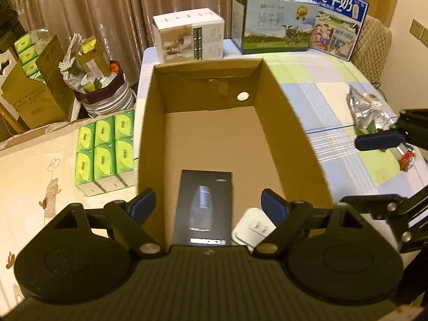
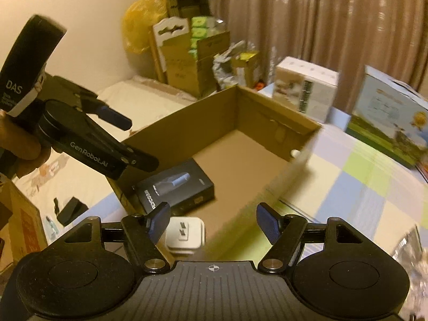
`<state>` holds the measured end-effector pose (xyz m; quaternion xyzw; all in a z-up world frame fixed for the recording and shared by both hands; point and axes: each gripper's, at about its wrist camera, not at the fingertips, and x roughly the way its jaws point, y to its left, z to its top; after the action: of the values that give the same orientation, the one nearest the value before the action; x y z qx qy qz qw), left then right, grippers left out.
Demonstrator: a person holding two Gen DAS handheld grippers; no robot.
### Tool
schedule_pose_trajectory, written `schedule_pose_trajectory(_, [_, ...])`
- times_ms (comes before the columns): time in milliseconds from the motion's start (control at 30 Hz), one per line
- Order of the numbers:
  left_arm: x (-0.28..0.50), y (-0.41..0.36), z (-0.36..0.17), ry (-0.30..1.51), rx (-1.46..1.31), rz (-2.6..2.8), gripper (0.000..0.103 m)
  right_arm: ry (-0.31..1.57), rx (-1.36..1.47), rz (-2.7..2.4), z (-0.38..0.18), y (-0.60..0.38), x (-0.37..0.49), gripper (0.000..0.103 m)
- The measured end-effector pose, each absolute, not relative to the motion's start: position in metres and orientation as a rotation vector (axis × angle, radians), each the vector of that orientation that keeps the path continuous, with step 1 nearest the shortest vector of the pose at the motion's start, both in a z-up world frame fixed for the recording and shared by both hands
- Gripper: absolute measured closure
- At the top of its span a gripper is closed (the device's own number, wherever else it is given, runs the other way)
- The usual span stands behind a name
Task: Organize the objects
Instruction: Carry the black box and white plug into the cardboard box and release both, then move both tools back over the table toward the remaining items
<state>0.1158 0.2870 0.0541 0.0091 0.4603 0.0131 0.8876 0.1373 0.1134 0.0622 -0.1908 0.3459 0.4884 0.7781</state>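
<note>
Cardboard box point(image 1: 281, 112) holds black product box point(image 1: 204, 206), white charger point(image 1: 252, 228); both grippers' fingers point(image 1: 272, 206) wide, empty.

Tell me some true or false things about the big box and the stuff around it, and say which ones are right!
1. A black box lies flat inside the cardboard box. True.
2. The white plug sits on top of the black box. False: it lies beside it on the cardboard floor.
3. The left gripper has its jaws wide apart and holds nothing. True.
4. The green tissue packs are inside the cardboard box. False: they sit outside it, to its left.
5. The right gripper is squeezing a milk carton. False: its jaws are apart and empty.
</note>
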Motion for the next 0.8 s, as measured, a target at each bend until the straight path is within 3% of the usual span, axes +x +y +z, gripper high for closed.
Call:
schedule_pose_trajectory(400, [0.084, 0.205, 0.086, 0.818, 0.015, -0.049, 0.010, 0.735, -0.241, 0.796, 0.070, -0.027, 0.107, 0.034])
schedule_pose_trajectory(800, [0.071, 0.108, 0.085, 0.751, -0.043, -0.138, 0.001, 0.744, -0.101, 0.538, 0.070, -0.165, 0.095, 0.034])
